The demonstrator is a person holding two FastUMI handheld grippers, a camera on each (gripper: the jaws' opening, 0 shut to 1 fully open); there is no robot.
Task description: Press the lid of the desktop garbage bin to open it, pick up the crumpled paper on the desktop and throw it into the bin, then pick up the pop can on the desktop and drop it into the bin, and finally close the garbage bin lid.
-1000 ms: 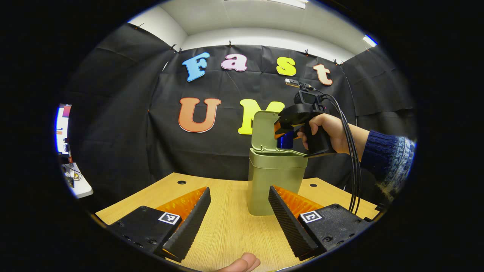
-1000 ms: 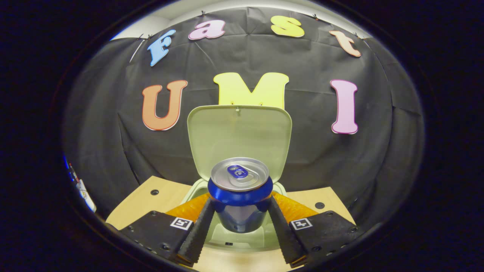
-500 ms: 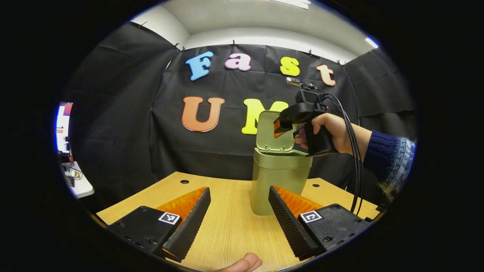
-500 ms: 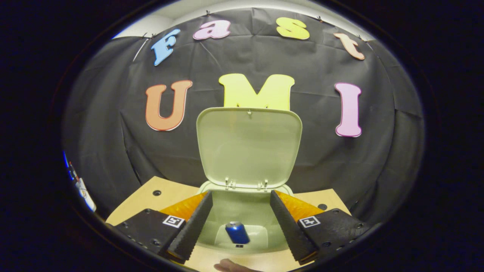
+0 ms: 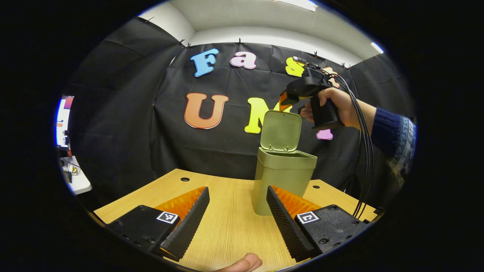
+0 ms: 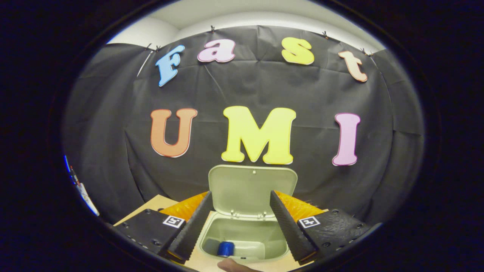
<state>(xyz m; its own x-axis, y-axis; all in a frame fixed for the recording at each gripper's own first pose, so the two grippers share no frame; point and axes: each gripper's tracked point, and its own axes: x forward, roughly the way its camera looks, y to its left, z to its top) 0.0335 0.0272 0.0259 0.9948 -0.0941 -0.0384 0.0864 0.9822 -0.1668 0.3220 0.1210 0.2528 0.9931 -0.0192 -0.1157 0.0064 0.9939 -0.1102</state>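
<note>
Left gripper low over the wooden table, fingers apart, holding nothing. Bin beyond it, lid standing open. Right gripper above the bin, fingers spread, nothing between them. Blue can lies at the bin's bottom; no label readable.

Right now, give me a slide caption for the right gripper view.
Open hand-held gripper above the bin, lid up, blue can lying inside.
</note>
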